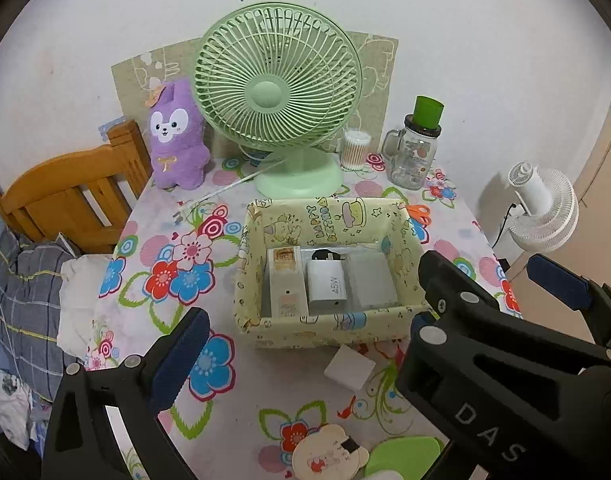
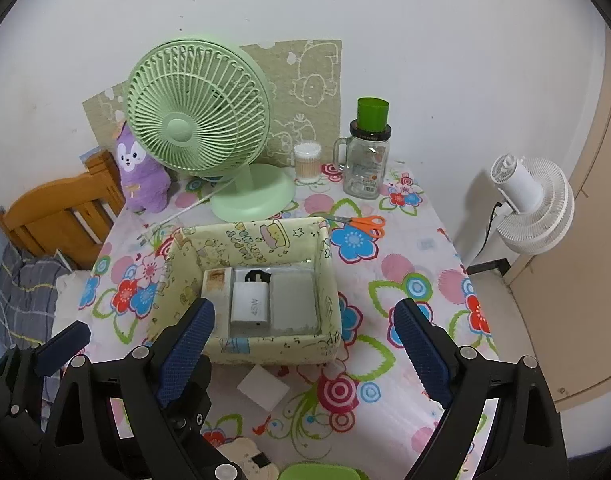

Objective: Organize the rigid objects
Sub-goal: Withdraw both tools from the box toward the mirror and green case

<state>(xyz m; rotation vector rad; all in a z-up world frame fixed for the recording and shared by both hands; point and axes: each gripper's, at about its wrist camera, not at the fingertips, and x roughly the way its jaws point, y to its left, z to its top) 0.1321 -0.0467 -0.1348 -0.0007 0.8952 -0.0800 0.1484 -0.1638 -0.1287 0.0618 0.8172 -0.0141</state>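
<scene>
**White block waiting outside the filled box**

Lying flat on the flowered surface (image 2: 405, 240), just in front of the near wall of the yellow fabric box (image 2: 265, 346): a small white block (image 2: 263, 390), apart from both claws. Looking plain, matte, square-cornered, unmarked, slightly turned to the box edge. Probably handling as light and stiff; possibly slick on its flat faces, so pinching across two opposite side faces seeming safest, with pads low enough not to tip it. Material not readable, so hardness only a guess.

Already sitting inside the box, side by side: a tall cream packet (image 1: 284, 284), a white 45W charger (image 1: 326, 286) with its black plug end toward the far wall, and a frosted flat case (image 1: 371, 280). Rigid and compact all, packing neatly; little free floor remaining.

Hovering nearer the camera: right claw (image 2: 303, 352), spread wide and holding nothing, the box's near wall showing between its blue pads. Left claw (image 1: 309, 340) likewise gaping and empty.

Standing farther back: green fan (image 1: 277, 96), purple plush (image 1: 177, 136), glass mug (image 1: 413, 156), cotton swab jar (image 1: 355, 148), orange scissors (image 2: 359, 224).
</scene>
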